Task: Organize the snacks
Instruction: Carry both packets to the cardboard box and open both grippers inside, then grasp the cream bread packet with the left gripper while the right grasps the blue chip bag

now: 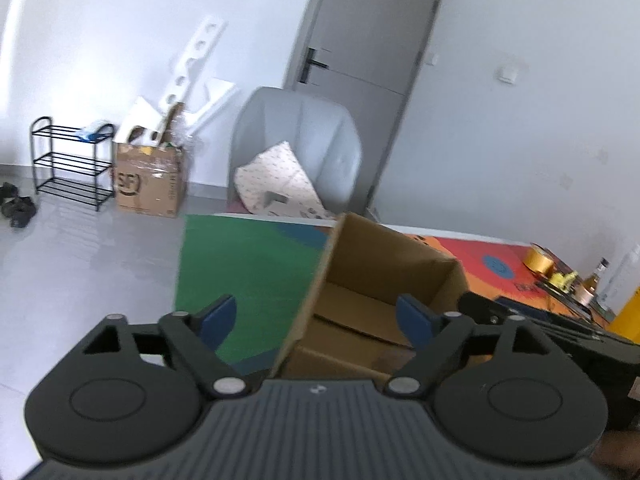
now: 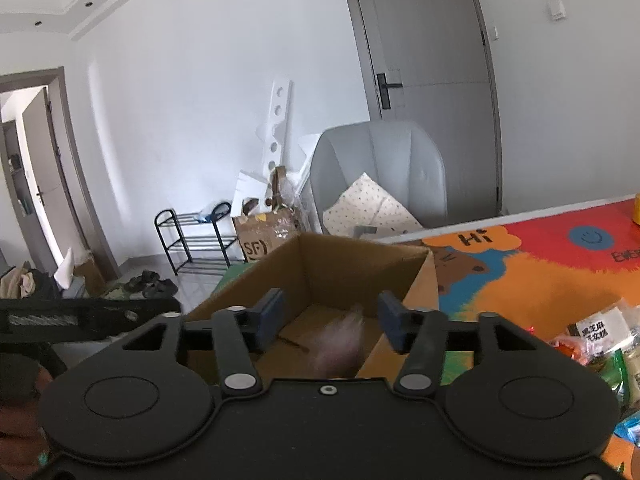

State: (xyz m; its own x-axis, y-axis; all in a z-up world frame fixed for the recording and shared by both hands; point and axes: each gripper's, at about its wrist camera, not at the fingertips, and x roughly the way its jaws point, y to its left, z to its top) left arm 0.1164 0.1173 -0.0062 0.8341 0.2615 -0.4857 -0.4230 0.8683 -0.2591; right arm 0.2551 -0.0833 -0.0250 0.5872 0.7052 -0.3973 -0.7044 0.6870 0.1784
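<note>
Beside box (image 2: 352, 276), snack pile (image 2: 600, 344) right; both grippers (image 1: 316, 320) (image 2: 330, 322) released, pinkish blur between R fingers.

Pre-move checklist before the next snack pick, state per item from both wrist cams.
1. Left gripper empty: ok, jaws wide apart, nothing between them.
2. Right gripper released: ok, jaws apart, pads press on nothing; a blurred pinkish item shows between them over the box.
3. Item settled on the box floor: cannot tell, too blurred.
4. Cardboard box upright and open on the colourful mat: ok.
5. More snacks to pick: ok, packets lie on the mat beside the box, toward the right gripper.
6. Left gripper clear of the box wall: not ok, the wall's edge runs between its jaws.
</note>
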